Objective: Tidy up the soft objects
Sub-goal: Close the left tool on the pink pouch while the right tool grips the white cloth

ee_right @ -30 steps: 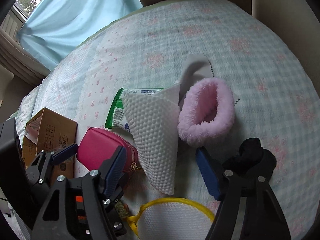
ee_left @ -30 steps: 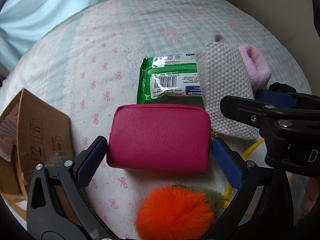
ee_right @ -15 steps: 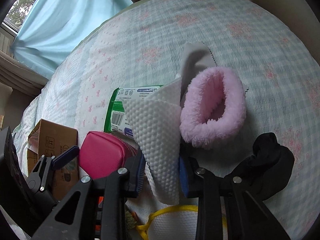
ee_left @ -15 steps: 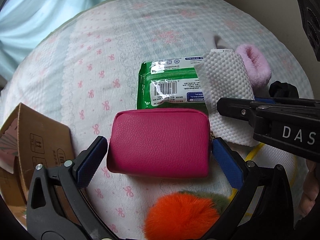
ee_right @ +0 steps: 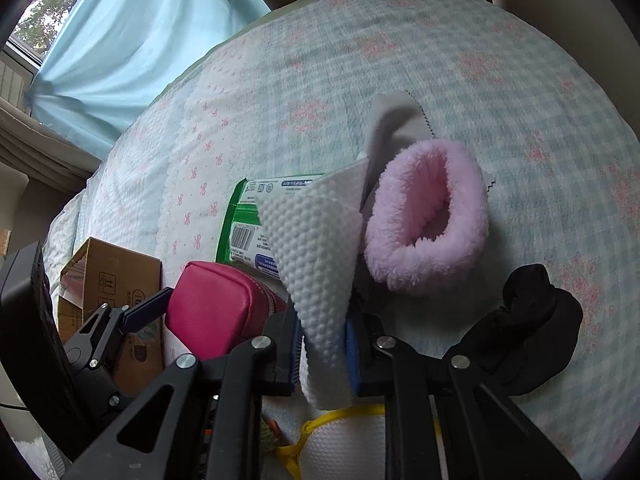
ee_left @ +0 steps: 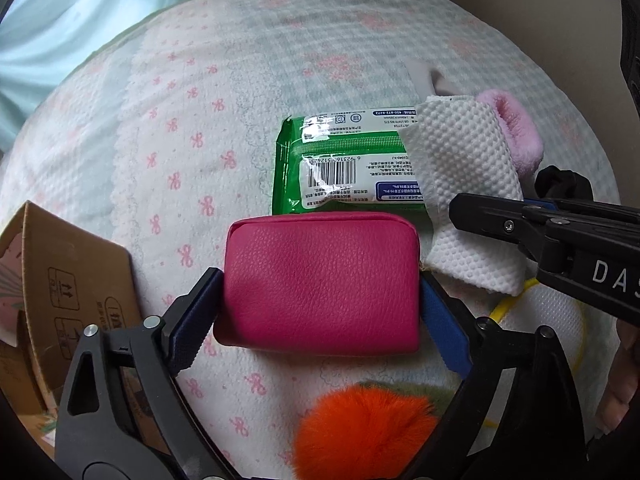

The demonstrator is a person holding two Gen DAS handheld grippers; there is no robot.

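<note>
White dimpled cloth [ee_right: 316,264] stands upright, pinched by right tool [ee_right: 323,354] – left tool [ee_left: 320,320] clamps magenta pouch [ee_left: 320,284] crosswise

both grippers are matte black plastic linkages dotted with silver screws. the left gripper [ee_left: 320,312] carries ridged blue finger pads [ee_left: 444,332]. the right gripper [ee_right: 322,344] shows white lettering "das" on its side

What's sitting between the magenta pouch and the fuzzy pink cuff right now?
The white textured cloth, pinched in the right gripper, stands between the magenta pouch and the pink cuff; the right wrist view shows it best.
</note>
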